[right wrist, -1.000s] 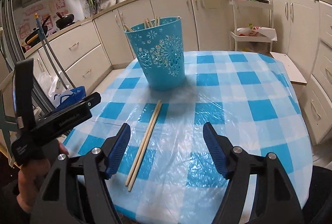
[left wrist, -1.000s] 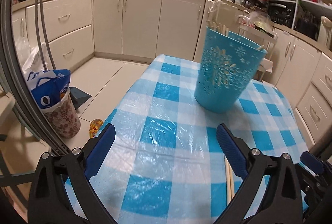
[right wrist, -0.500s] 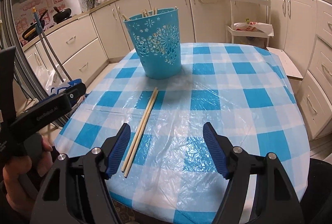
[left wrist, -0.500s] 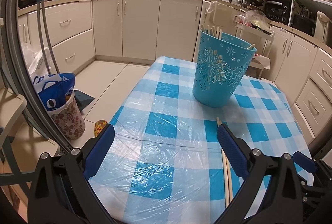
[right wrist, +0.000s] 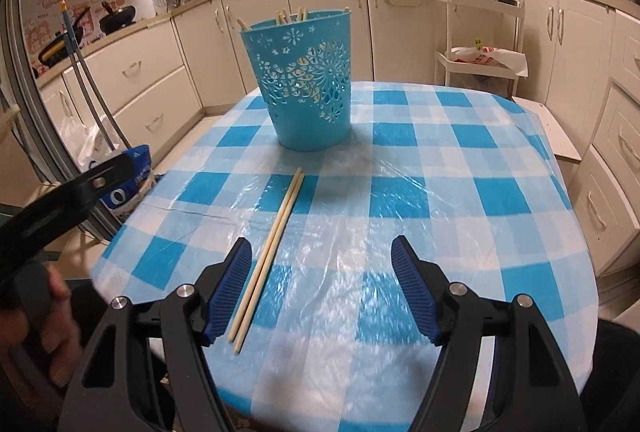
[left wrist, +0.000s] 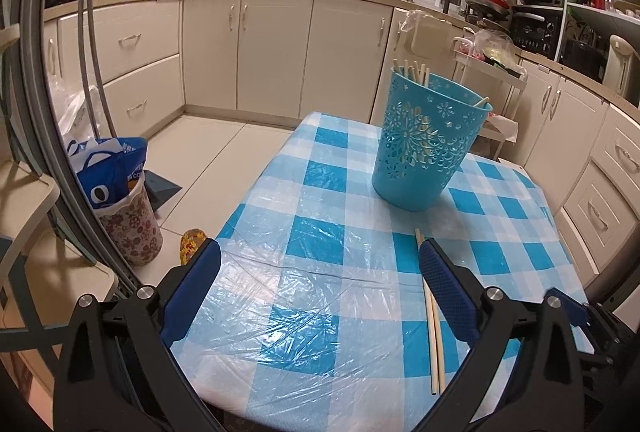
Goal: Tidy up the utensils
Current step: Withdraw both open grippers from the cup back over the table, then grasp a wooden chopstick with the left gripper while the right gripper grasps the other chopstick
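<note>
Nearest the right-wrist camera, the right gripper [right wrist: 322, 268] hangs over the near edge of the table [right wrist: 460, 167] with its jaws spread wide and nothing between them. Just left of its left pad lies a pair of chopsticks [right wrist: 272, 246], side by side on the checked plastic cloth, running away toward the far side of the table. At the left edge of that view a hand [right wrist: 38, 316] grips the handle of the other tool.

The left gripper [left wrist: 318, 282] is likewise released, jaws wide and empty, held above the table's left corner. In its view the same chopsticks lie just inside its right finger, partly covered by it.

Further back, the blue basket [right wrist: 306, 79] stands upright on the cloth, a short way past the far tips of the loose pair, with several chopsticks [left wrist: 412, 69] already poking above its rim. Nothing lies on the cloth between the pair and the basket.

Beside the table, on the floor, sit a floral bin [left wrist: 128, 224] with a blue bag [left wrist: 110, 173] in it, and what may be a slipper [left wrist: 191, 244]. Beyond run the cream cabinets [left wrist: 276, 47] and a white rack [right wrist: 480, 31].
</note>
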{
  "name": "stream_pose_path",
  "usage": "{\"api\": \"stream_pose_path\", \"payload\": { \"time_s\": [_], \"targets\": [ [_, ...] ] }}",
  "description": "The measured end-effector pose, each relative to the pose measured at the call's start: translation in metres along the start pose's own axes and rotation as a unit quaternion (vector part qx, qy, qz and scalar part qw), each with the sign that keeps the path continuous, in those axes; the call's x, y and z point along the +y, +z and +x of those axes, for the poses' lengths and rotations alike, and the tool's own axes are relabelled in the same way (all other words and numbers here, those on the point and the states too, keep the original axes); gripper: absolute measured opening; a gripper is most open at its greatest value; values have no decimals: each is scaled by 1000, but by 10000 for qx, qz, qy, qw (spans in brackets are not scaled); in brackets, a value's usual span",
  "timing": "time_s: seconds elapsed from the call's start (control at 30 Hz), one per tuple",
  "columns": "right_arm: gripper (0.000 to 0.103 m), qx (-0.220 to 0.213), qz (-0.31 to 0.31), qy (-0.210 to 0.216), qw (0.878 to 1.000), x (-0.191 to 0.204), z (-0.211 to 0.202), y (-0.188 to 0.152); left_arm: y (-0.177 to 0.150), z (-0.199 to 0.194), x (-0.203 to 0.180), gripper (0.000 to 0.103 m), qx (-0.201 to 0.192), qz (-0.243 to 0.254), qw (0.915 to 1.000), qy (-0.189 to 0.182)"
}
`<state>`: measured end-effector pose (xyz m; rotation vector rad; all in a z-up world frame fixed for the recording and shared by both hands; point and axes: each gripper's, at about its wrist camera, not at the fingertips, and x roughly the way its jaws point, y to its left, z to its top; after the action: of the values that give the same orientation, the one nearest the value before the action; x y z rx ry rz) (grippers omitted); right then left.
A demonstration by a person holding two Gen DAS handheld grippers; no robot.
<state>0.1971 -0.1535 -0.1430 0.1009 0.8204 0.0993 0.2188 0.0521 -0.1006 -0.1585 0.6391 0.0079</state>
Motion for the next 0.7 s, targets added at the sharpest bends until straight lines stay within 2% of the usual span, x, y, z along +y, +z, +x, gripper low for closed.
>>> {"api": "stream_pose_path", "payload": {
  "time_s": [0.27,0.43,0.5,0.7],
  "targets": [
    [69,357,-265,-179,9989,15,52,13,-4,4,12,95,100,-77,9999,62],
    [59,689,-454,-263,9962,21,77,14,-8,12,16,95,214,-167,9996,74],
    [56,770,-417,-175,9960,20,81,14,-9,16,16,95,248,-153,9995,72],
    [53,924,-752,-317,9924,16,84,14,-11,27,11,95,355,-92,9993,55]
  ]
}}
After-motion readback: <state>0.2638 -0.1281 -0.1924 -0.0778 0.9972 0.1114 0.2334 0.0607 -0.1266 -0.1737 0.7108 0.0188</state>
